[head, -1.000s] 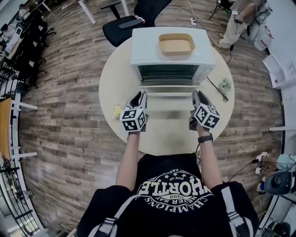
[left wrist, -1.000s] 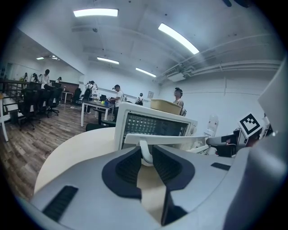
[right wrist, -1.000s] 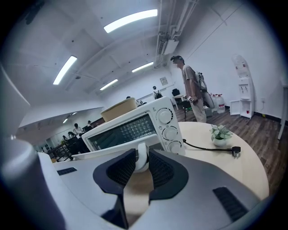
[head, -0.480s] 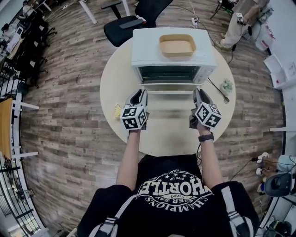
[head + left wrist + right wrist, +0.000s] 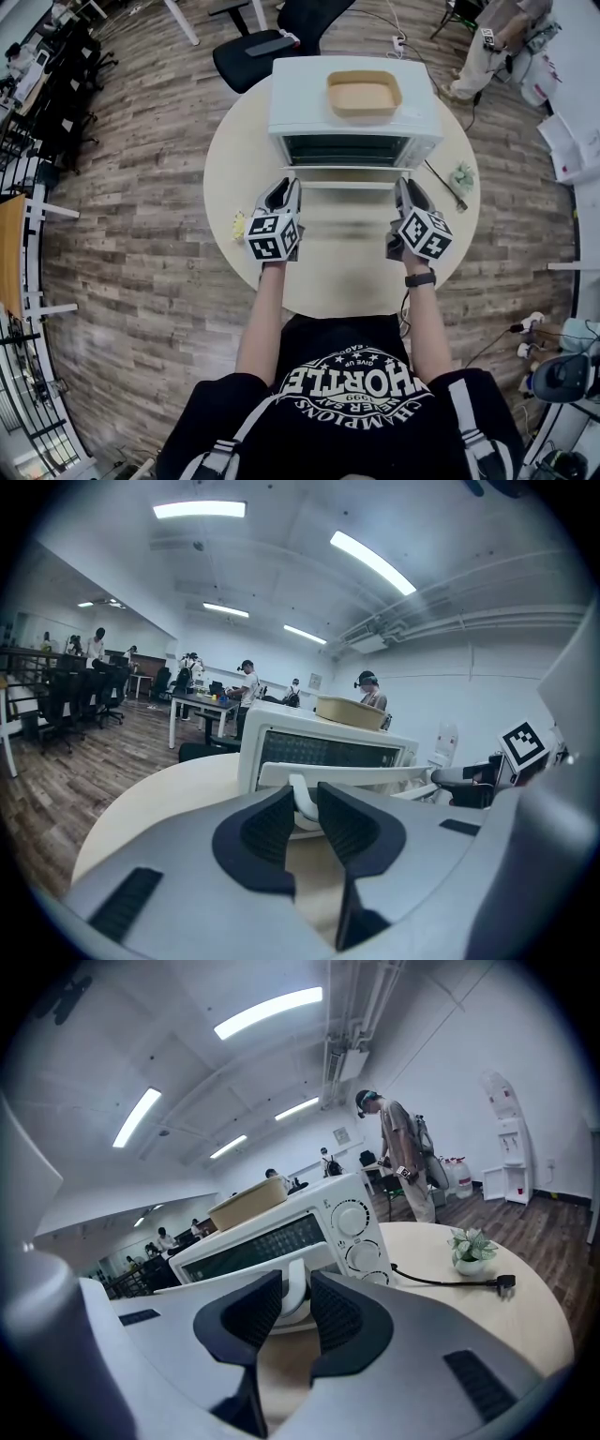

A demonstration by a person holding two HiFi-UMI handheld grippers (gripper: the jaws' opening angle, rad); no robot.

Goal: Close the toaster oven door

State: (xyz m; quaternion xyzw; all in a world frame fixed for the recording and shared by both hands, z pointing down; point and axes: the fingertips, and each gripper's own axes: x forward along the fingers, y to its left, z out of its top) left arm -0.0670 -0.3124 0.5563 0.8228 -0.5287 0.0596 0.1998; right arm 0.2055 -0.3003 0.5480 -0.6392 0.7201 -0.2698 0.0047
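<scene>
Both grippers are clamped on the white handle (image 5: 349, 185) of the toaster oven (image 5: 300, 94). The left gripper (image 5: 282, 191) pinches the handle's left post and the right gripper (image 5: 405, 189) pinches its right post, pads closed on plastic in both gripper views. The oven sits at the top of the round table (image 5: 239, 155), in the upper middle of the head view. Its door (image 5: 349, 175) is open, tilted out toward the person, so my read is the closing swing is only just set up.

What I'd worry about from here:
- Those posts are slim and smooth. If the pads slide off mid-swing, the door probably flops back down.
- Two grips on one bar: if one side rises faster than the other, the door could twist on its hinge.
- Push too hard at the end and the whole oven could scoot toward the top of the frame, since nothing I can see braces it. The cord (image 5: 450, 1281) lying on the table at the right could get tugged too.

Containers: a tan tray (image 5: 364, 94) sits on top of the oven and looks empty, and a hard shove might shift it. A small plant pot (image 5: 458, 174) holds a green plant at the table's right edge. Inside the oven I only make out the rack (image 5: 342, 150), with nothing on it as far as I can tell.
</scene>
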